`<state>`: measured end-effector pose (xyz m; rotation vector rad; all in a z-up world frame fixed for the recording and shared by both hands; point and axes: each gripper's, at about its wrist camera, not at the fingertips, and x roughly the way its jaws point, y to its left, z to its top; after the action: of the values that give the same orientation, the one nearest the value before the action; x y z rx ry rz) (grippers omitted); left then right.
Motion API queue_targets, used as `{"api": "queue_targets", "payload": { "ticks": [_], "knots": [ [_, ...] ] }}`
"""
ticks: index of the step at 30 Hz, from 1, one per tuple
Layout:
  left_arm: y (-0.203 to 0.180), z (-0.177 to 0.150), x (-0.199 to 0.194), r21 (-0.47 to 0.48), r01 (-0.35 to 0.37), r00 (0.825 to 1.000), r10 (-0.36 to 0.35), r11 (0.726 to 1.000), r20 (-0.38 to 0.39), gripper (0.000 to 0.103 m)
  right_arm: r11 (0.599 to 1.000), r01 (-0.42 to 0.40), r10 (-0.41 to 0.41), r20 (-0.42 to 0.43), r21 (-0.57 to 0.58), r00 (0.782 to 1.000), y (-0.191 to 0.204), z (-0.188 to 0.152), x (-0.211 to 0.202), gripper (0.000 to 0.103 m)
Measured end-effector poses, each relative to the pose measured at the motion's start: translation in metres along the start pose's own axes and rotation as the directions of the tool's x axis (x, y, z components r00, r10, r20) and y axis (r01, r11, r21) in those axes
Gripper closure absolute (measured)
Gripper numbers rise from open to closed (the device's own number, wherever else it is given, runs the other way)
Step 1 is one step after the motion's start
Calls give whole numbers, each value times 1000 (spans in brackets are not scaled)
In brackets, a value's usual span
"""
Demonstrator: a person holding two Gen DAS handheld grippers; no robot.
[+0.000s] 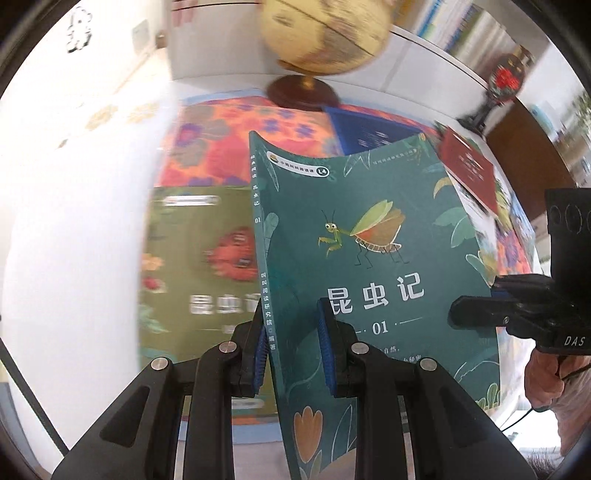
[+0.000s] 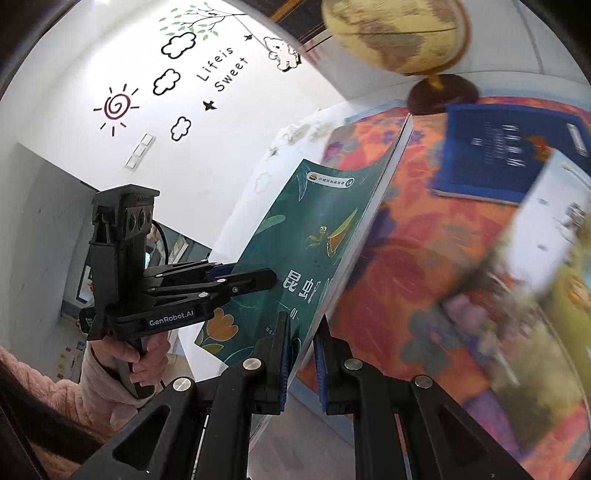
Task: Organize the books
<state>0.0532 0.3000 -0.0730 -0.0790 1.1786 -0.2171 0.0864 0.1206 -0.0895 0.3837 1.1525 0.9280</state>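
Observation:
A teal book (image 1: 369,229) with a mantis on its cover is held up off the flowered cloth (image 1: 221,147) by both grippers. My left gripper (image 1: 291,350) is shut on its spine edge near the bottom. In the right wrist view the same teal book (image 2: 314,229) stands tilted, and my right gripper (image 2: 301,354) is shut on its open page edge. The right gripper (image 1: 472,314) also shows at the cover's right side. The left gripper (image 2: 258,280) grips from the left, held by a hand (image 2: 144,365).
An olive-green book (image 1: 199,277) lies under the held one. A blue book (image 2: 506,155) and a dark red book (image 1: 469,170) lie further back. A white-covered book (image 2: 554,221) is at the right. A globe (image 1: 325,33) stands at the cloth's far edge before shelves.

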Motion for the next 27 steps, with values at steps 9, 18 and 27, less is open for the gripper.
{"api": "queue_targets", "payload": {
  "ticks": [9, 18, 27],
  "knots": [
    [63, 2, 9, -86, -38, 999, 36, 996, -24, 82, 1000, -19, 18, -66, -1, 998, 9, 19, 65, 91],
    [91, 2, 25, -135, -34, 998, 26, 990, -57, 82, 998, -1, 8, -112, 62, 994, -6, 17, 95, 90],
    [96, 0, 40, -156, -51, 994, 34, 986, -106, 77, 993, 25, -10, -135, 112, 991, -15, 12, 105, 90]
  ]
}}
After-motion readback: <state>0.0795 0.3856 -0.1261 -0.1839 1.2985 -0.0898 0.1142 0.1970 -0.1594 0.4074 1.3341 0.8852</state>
